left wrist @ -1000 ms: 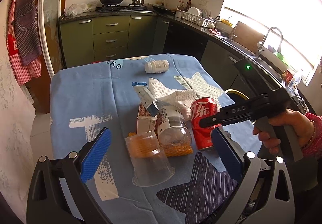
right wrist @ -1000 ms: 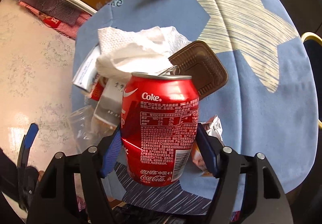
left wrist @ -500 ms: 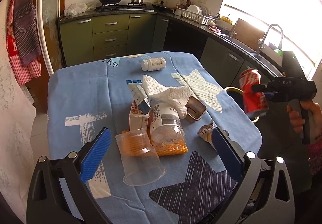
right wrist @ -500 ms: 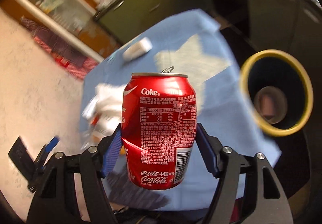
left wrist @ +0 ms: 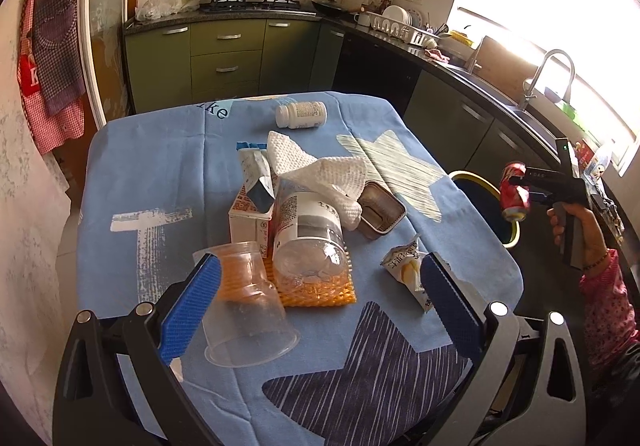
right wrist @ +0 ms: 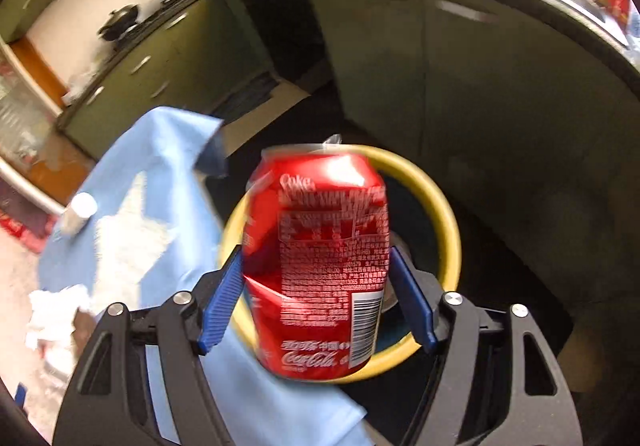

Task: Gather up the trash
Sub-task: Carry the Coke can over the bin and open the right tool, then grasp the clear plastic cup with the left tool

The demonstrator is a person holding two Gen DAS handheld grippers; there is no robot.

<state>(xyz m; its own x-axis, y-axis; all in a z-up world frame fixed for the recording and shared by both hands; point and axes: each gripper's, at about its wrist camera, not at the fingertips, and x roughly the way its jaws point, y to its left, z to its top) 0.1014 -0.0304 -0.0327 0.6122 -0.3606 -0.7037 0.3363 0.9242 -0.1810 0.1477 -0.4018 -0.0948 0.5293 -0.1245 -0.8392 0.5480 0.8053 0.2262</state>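
Note:
My right gripper (right wrist: 318, 296) is shut on a dented red Coke can (right wrist: 320, 262) and holds it over the yellow-rimmed trash bin (right wrist: 444, 213) beside the table. The left wrist view shows the can (left wrist: 515, 195) above the bin (left wrist: 476, 178). My left gripper (left wrist: 316, 296) is open and empty above the near part of the blue-clothed table (left wrist: 152, 181). Below it lie a clear plastic cup (left wrist: 246, 310), a plastic jar (left wrist: 310, 238) on orange netting, a snack wrapper (left wrist: 406, 272), a paper towel (left wrist: 320, 169), a carton (left wrist: 250, 219), a brown tray (left wrist: 380, 209) and a white pill bottle (left wrist: 302, 114).
Green kitchen cabinets (left wrist: 228, 57) stand behind the table. A dark counter with a sink and tap (left wrist: 548, 73) runs along the right. Aprons (left wrist: 48, 57) hang on the left wall. The bin stands on the floor between table and counter.
My right gripper has lifted the Coke can off the table and carried it right, to above the yellow-rimmed bin. My left gripper stays open over the table.

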